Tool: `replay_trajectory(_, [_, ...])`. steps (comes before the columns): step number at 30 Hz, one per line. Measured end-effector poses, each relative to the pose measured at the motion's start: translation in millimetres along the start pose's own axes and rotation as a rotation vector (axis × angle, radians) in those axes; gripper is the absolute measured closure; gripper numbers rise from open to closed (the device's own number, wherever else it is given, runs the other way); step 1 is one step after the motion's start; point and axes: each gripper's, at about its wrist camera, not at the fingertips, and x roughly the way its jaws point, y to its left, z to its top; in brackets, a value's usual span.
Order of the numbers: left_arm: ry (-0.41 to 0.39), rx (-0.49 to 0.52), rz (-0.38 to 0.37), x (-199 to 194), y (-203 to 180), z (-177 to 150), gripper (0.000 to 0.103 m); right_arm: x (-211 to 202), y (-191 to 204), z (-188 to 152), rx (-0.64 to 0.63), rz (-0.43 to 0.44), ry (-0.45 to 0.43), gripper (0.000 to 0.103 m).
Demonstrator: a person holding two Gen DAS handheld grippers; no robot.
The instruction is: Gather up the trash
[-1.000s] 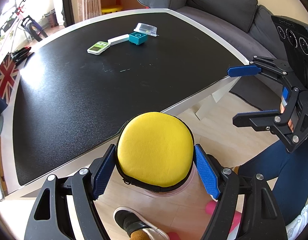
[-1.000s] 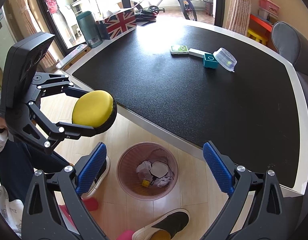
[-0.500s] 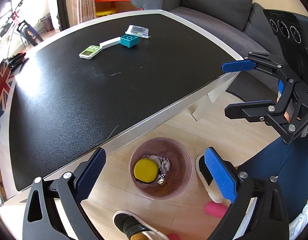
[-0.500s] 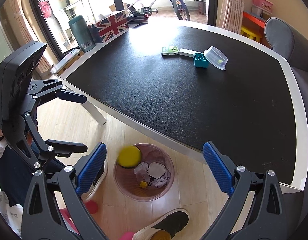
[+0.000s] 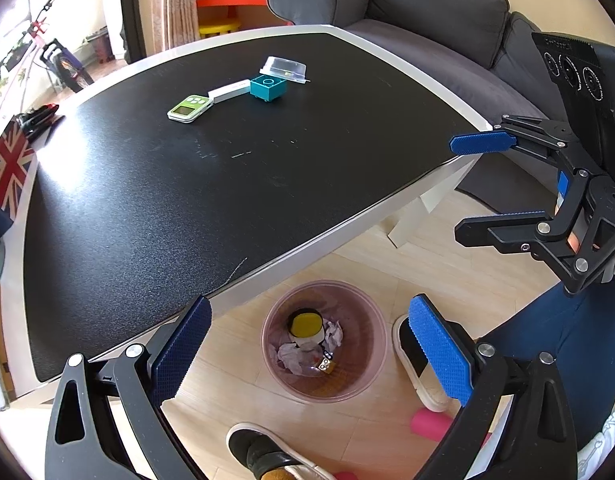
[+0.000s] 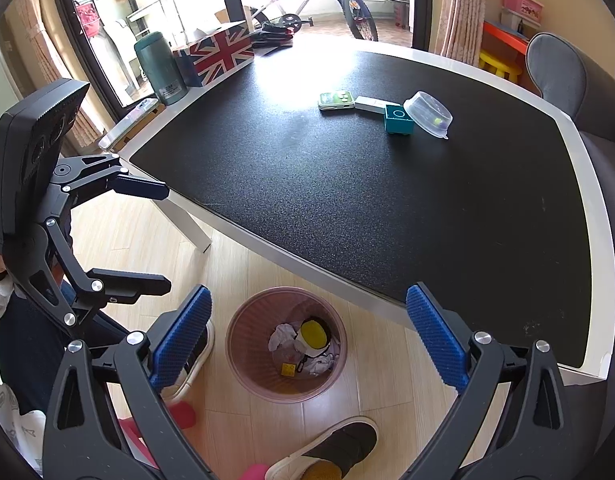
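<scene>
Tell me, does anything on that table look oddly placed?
Yes: the clear plastic container lies upside down, tilted, leaning on the teal block. The rest of the table looks orderly.

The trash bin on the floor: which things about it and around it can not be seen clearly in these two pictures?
- Trash bin bottom, both views: covered by crumpled paper and the yellow case.
- Small cube in the bin: markings too small to read.
- Shoe, right wrist view: cut off by the lower edge.
- Pink object, left wrist view: partly behind the left gripper.
</scene>
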Motion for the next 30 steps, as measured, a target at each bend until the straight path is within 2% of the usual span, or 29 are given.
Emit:
replay_trajectory(6, [-0.016,-0.013,0.003,-4,3,3,0.008,0,-1,0,0.005,-0.003,0.0,0.006])
replay_trajectory(14, [-0.092,-0.053,0.02,-21,15,17,0.008,-8,-9,11,0.036,-0.026,-0.039,0.006])
replay_trajectory(21, [-0.169,-0.103,0.07,-31,32,39,0.008,-19,-19,32,0.073,-0.063,-0.107,0.006])
replay_trajectory(30, [-0.21,-0.125,0.096,-33,46,59,0.008,-20,-31,59,0.117,-0.089,-0.156,0.006])
